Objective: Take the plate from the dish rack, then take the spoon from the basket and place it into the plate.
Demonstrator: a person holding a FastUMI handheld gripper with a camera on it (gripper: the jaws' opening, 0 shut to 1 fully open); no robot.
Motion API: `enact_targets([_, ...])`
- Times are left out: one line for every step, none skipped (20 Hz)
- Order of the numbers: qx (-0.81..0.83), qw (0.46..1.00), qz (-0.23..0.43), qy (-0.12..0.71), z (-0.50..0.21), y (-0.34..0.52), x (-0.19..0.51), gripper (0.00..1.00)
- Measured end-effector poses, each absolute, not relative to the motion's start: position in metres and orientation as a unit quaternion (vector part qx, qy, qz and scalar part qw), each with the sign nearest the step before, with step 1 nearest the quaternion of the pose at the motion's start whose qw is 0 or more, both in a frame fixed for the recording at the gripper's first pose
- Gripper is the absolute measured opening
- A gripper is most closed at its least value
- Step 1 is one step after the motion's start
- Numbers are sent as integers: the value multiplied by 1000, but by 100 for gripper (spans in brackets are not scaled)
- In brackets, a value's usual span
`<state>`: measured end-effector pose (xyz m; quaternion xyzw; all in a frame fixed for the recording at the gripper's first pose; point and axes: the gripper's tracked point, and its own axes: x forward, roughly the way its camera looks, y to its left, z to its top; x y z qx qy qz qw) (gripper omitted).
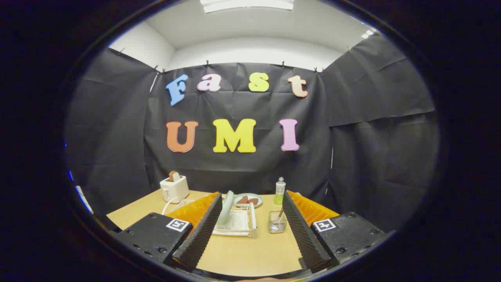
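My gripper (250, 235) hangs wide apart with nothing between its ribbed fingers (201, 235), well short of everything on the table (242, 254). Just beyond the fingertips sits the white dish rack (238, 224), and the pale green plate (226, 207) stands on edge in it, leaning close to my left finger — I judge that the likeliest trouble: coming in crooked, I could knock the plate flat or drag the light rack across the wood instead of pinching the rim. To the rack's right stands the small wire basket (277, 224) with the spoon (281, 213) upright in it; its handle is thin and the basket looks easy to tip, so a clumsy grab later may topple both. Farther back, toward the table's far edge, lie a second plate with brown food (248, 199), a green-and-white bottle (280, 191) and, at the far left corner, a white toaster (174, 188) holding a slice — its cord trails toward the rack. The table is light wood; black cloth walls close it in, with white ceiling and a light panel above.
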<state>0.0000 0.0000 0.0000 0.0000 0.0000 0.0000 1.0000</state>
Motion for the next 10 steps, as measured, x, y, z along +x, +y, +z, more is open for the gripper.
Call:
enact_targets([1, 1000, -1, 0, -1, 0, 1, 99])
enact_targets([0, 1000, -2, 2, -1, 0, 1, 99])
enact_targets([0, 1000, -2, 2, -2, 0, 1, 99])
enact_targets([-1, 1000, -2, 3, -2, 0, 1, 99])
enact_targets([-2, 1000, -2, 4, -4, 0, 2, 99])
enact_targets([-3, 1000, 1, 5, -4, 1, 2, 99])
enact_targets([-3, 1000, 2, 7, -6, 1, 2, 99])
enact_targets([-3, 1000, 4, 6, -6, 1, 2, 99])
enact_targets([-3, 1000, 7, 7, -7, 1, 2, 99])
enact_targets([-1, 1000, 9, 10, -7, 2, 2, 99])
